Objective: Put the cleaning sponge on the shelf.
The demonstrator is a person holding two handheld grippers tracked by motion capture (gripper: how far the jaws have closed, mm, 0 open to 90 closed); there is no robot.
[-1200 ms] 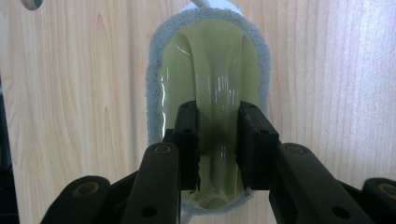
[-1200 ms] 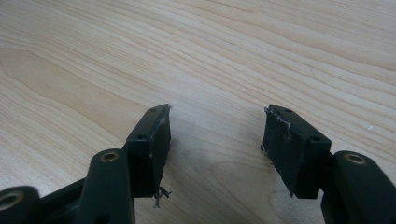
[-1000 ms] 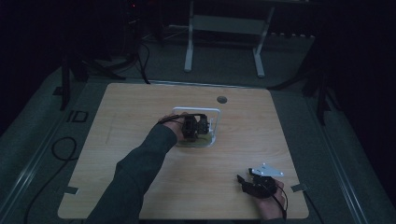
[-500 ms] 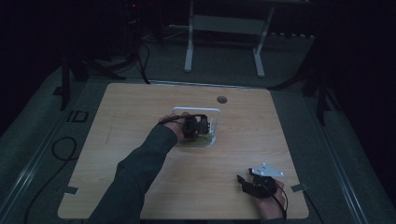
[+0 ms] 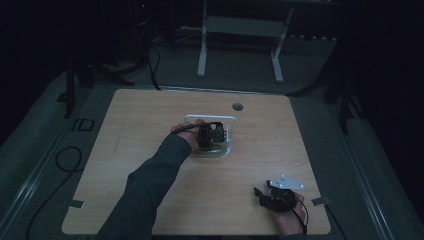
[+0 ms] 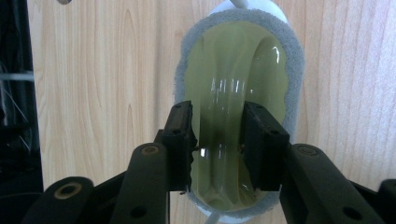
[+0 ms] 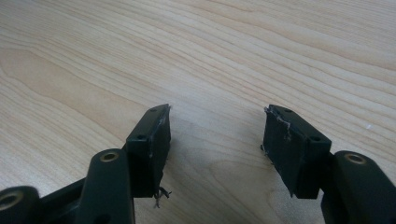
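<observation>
My left gripper (image 6: pixel 217 140) points down over an oval yellow-green sponge (image 6: pixel 236 60) with a grey fuzzy rim. A clear glossy rounded piece (image 6: pixel 224 93) runs along the sponge's middle and passes between the jaws. The jaws have just been opening; their pads flank the clear piece closely and seem no longer to press on it. In the high view the left gripper (image 5: pixel 211 136) is over a white holder (image 5: pixel 231 120) near the table's middle. My right gripper (image 7: pixel 215 140) stands open over bare wood with nothing between its fingers; in the high view the right gripper (image 5: pixel 261 194) is at the front right.
The wooden table (image 5: pixel 150 115) has a round hole (image 5: pixel 237 106) behind the holder. The person's left forearm (image 5: pixel 150 185) crosses the table's front middle. A white stand (image 5: pixel 240 30) and cables (image 5: pixel 65 160) are on the floor beyond and left of the table.
</observation>
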